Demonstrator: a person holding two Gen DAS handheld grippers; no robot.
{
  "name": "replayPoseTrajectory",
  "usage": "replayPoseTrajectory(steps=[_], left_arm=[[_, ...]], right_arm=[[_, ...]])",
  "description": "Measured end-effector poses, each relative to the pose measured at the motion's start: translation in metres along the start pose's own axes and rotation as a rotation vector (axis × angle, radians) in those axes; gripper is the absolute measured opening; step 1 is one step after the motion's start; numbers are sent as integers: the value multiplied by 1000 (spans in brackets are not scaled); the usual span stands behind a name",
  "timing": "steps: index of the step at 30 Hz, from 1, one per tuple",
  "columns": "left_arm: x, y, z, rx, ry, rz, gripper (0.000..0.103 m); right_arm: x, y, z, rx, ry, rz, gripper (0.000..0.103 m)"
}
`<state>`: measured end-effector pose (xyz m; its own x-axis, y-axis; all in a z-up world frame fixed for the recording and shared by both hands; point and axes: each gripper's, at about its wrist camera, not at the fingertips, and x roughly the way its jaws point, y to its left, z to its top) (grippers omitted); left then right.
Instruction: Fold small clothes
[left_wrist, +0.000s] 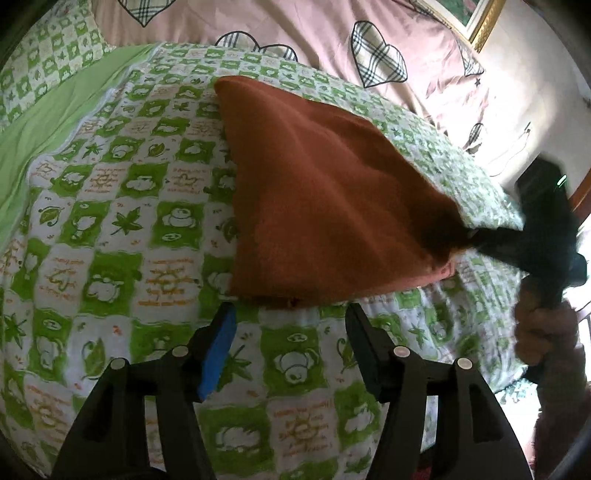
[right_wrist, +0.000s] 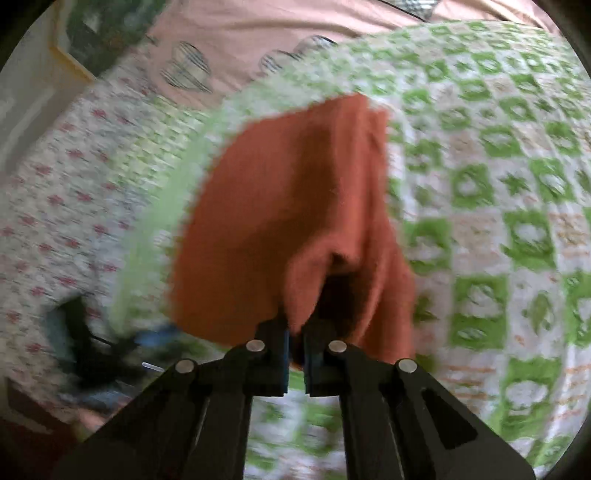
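Note:
A rust-orange cloth (left_wrist: 314, 199) lies on the green-and-white patterned quilt (left_wrist: 122, 229), with its right corner lifted off the bed. In the left wrist view my right gripper (left_wrist: 476, 236) comes in from the right and pinches that raised corner. The right wrist view shows the same cloth (right_wrist: 280, 214) hanging from my right gripper (right_wrist: 295, 332), whose jaws are shut on a fold of it. My left gripper (left_wrist: 288, 314) stands open just in front of the cloth's near edge, with only quilt between its fingers.
A pink sheet with plaid hearts (left_wrist: 295, 26) lies beyond the quilt. A gold picture frame (left_wrist: 484, 22) hangs on the wall at the upper right. A hand in a fuzzy sleeve (left_wrist: 546, 332) holds the right gripper. Floral bedding (right_wrist: 55, 206) borders the quilt's left side.

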<state>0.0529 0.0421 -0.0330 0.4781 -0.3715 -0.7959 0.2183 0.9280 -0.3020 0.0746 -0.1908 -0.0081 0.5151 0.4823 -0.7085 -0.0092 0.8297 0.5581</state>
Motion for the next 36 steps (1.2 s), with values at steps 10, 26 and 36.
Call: replayPoseTrajectory(steps=[10, 26, 36], left_arm=[[9, -9, 18, -58, -140, 303, 65], [2, 13, -6, -100, -120, 248, 5], [5, 20, -11, -59, -18, 156, 5]], right_arm=[[-49, 26, 34, 33, -173, 160, 6], [2, -36, -21, 6, -27, -206, 4], [7, -37, -28, -26, 29, -272, 4]])
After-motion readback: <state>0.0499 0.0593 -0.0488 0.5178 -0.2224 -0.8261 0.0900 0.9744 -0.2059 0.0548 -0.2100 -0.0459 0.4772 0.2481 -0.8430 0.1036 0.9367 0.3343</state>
